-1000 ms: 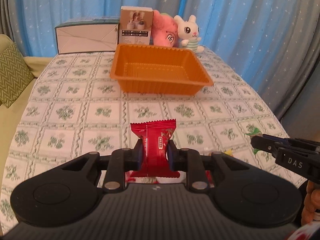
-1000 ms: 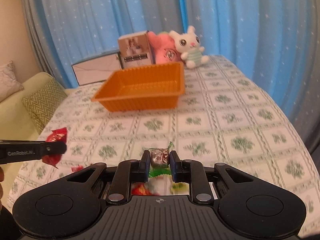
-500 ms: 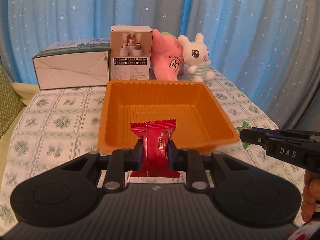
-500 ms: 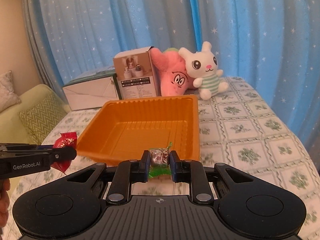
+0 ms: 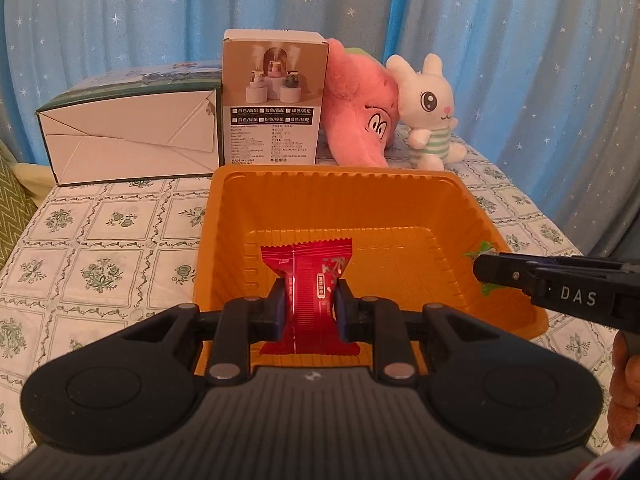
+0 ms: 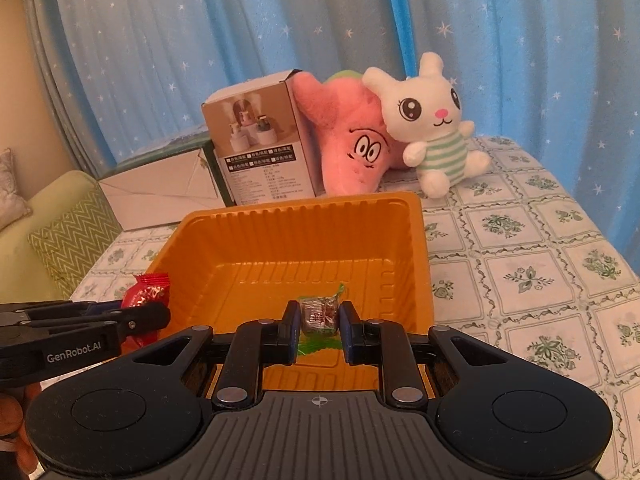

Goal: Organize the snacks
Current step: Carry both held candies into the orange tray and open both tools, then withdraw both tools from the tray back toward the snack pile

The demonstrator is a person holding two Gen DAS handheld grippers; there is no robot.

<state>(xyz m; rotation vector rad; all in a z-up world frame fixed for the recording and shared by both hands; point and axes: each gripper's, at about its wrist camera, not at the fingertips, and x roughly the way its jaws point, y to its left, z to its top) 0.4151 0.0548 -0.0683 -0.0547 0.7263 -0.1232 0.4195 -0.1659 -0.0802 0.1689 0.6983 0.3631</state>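
My left gripper [image 5: 310,304] is clamped on a red snack packet [image 5: 310,276], pinching it across its middle with the crimped ends sticking out above and below the jaws. My right gripper [image 6: 319,320] is closed tight on a small wrapped candy [image 6: 318,314] with green twisted ends. Both snacks hang over the orange plastic tray [image 5: 400,184], which sits on the floral tablecloth [image 5: 100,240] and looks empty inside: the packet is over the near left part of the tray floor, the candy over the near right, close to the right wall.

The step, as I judge it, is the drop into the tray. To do it well I should lower both claws a little so the snacks fall only a short way onto the ribbed floor and don't bounce out over the low rim. I should keep my two claws apart so they don't knock together, and keep the right one off the tray's thin side wall, which would probably shift if nudged. Then I open each claw fully and draw back without dragging a wrapper out. The humidifier box [image 5: 274,100], the pink plush [image 5: 360,116] and the white bunny plush [image 5: 430,112] stand just behind the tray, so there is no need to reach that far.
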